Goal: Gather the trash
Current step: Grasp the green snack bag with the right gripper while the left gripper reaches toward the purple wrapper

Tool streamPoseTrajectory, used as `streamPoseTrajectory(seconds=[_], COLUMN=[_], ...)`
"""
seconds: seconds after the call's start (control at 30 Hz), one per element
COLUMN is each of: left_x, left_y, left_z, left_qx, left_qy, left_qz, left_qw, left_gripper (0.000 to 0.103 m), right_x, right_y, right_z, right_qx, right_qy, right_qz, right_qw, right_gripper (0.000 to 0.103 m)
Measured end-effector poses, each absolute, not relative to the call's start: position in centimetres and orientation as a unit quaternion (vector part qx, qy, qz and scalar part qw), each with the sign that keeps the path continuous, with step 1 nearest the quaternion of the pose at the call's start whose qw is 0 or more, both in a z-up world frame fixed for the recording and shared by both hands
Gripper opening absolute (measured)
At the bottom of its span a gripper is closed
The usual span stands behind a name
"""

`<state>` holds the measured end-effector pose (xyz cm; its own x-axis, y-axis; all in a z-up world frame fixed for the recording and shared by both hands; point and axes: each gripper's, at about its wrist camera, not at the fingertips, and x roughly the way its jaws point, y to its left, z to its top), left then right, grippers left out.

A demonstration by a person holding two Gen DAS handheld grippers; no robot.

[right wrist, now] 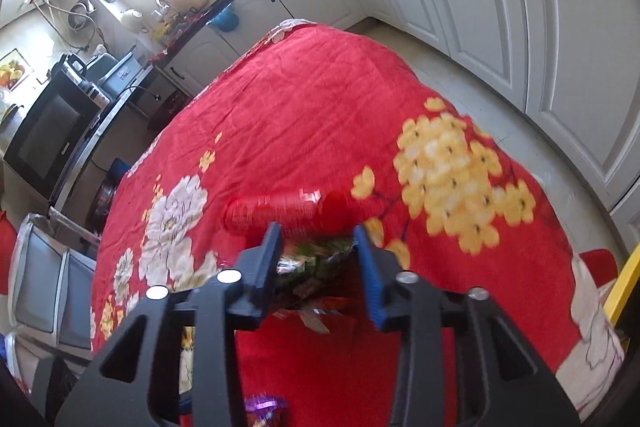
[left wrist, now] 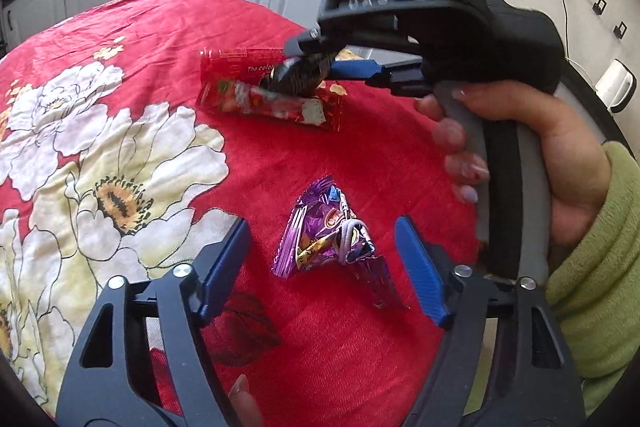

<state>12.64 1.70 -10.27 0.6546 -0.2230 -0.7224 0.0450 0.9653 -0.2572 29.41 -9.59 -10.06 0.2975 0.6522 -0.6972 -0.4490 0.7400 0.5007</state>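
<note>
Red floral cloth [left wrist: 280, 27] covers the table where the trash lies. The left gripper [left wrist: 324, 267] hangs released, its blue fingers spread either side of a crumpled purple wrapper [left wrist: 320, 239] that sits between them on the cloth, untouched. Ahead of it, the right gripper [left wrist: 308, 75], held in a hand [left wrist: 540, 147], is clenched on a dark crumpled wrapper [left wrist: 292, 81] at its fingertips. Just under that lies a long multicoloured wrapper [left wrist: 268, 103], and just beyond it a red tube-shaped container [right wrist: 280, 213] on its side.

Count: three wrappers, one red container, two grippers.

Risks, as a judgement: the dark wrapper is thin and could slip out if the squeeze eases; lifting may drag the long wrapper, which it touches, or roll the red container. The purple foil could skid when the left fingers close, or they may pinch the cloth instead.
</note>
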Motion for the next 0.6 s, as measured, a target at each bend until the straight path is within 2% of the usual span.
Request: streamPoseTrajectory(seconds=[0.1,0.17,0.2,0.27,0.33,0.6], left_x=[12.7,12.7,12.7,12.6,12.6,12.1], left_y=[1.7,1.7,1.7,1.5,1.5,1.4], left_z=[-10.5,-10.6,-10.7,-10.8,-10.8,-10.1], left_qx=[-0.109,-0.109,-0.107,-0.106,-0.107,-0.112], left_qy=[0.413,0.416,0.418,0.421,0.422,0.420], left_qz=[-0.074,-0.074,-0.076,-0.079,-0.082,-0.087], left_qw=[0.901,0.900,0.899,0.898,0.896,0.896], left_gripper=[0.053,0.048,0.042,0.039,0.030,0.028], right_x=[28.7,27.9,27.5,27.0,26.4,24.4], right_y=[-10.5,-11.0,-11.5,-11.9,-12.5,-14.7], right_z=[-10.2,-10.3,-10.2,-10.0,-9.6,-7.9], right_qx=[0.108,0.109,0.109,0.109,0.107,0.112], right_qy=[0.485,0.482,0.479,0.476,0.468,0.441], right_qz=[0.344,0.347,0.348,0.349,0.353,0.359], right_qw=[0.796,0.797,0.799,0.800,0.803,0.815], right_gripper=[0.015,0.013,0.011,0.008,0.006,0.004])
